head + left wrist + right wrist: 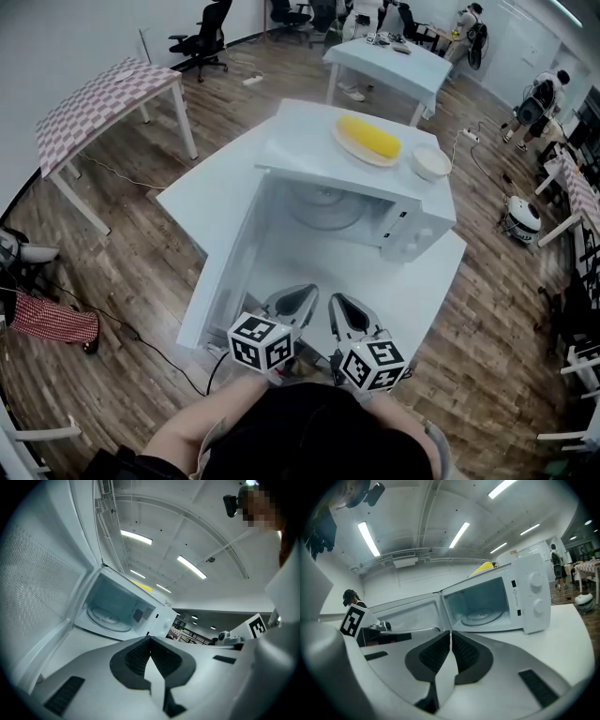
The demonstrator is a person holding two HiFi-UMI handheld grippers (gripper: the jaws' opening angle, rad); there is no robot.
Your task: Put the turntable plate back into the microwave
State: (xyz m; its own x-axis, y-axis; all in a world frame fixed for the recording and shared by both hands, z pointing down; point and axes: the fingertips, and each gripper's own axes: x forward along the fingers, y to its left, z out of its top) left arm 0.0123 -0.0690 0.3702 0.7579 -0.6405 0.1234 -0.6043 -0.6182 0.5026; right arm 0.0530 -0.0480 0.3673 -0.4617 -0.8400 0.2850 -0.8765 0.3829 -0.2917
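Observation:
The white microwave [412, 225] stands on a white table [202, 192] with its door [225, 272] swung open to the left. The glass turntable plate [323, 208] lies flat inside the cavity, also seen in the left gripper view [110, 618] and in the right gripper view [483, 616]. My left gripper [302, 292] and right gripper [339, 304] are side by side at the table's near edge, in front of the opening and clear of the microwave. Both are shut with nothing between the jaws: left gripper [150, 639], right gripper [450, 633].
On top of the microwave sit a plate with a yellow corn-like item [368, 136] and a white bowl [431, 161]. A checkered table [103, 94] stands at the left, another white table [389, 61] behind, office chairs [206, 37] and people at the back.

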